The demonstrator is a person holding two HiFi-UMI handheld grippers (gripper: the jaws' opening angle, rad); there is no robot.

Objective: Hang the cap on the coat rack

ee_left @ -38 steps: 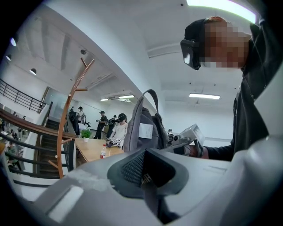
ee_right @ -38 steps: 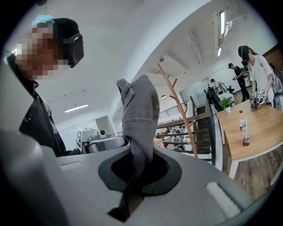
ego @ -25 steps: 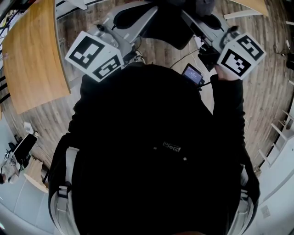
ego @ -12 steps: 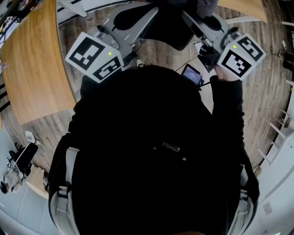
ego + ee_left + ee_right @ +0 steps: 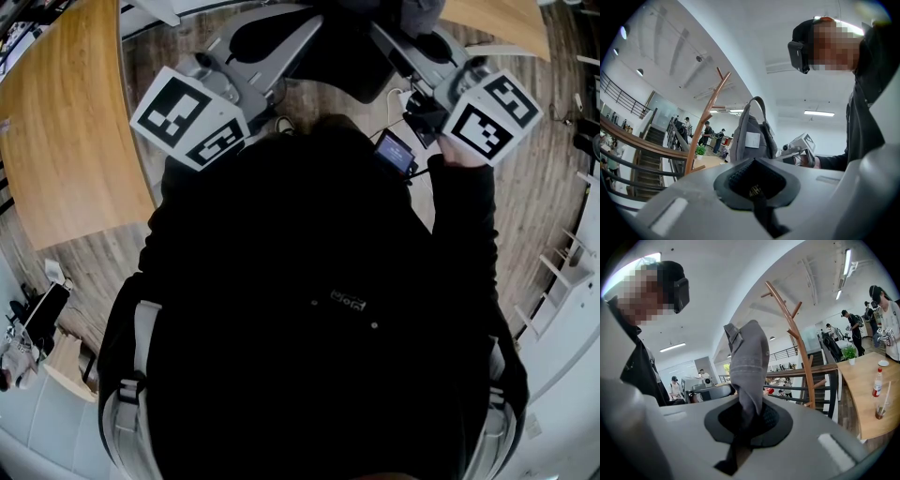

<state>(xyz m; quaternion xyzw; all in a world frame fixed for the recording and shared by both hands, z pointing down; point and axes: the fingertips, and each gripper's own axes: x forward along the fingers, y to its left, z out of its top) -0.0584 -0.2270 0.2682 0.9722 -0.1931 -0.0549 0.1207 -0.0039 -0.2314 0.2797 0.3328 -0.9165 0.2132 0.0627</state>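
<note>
The wooden coat rack [image 5: 796,333] stands well apart, its pegs bare, so the hanging is not yet done. The grey cap [image 5: 747,366] rises clamped in the right gripper [image 5: 747,420]. The left gripper [image 5: 757,185] has its jaws together just beside the cap, with no grip showing.
</note>
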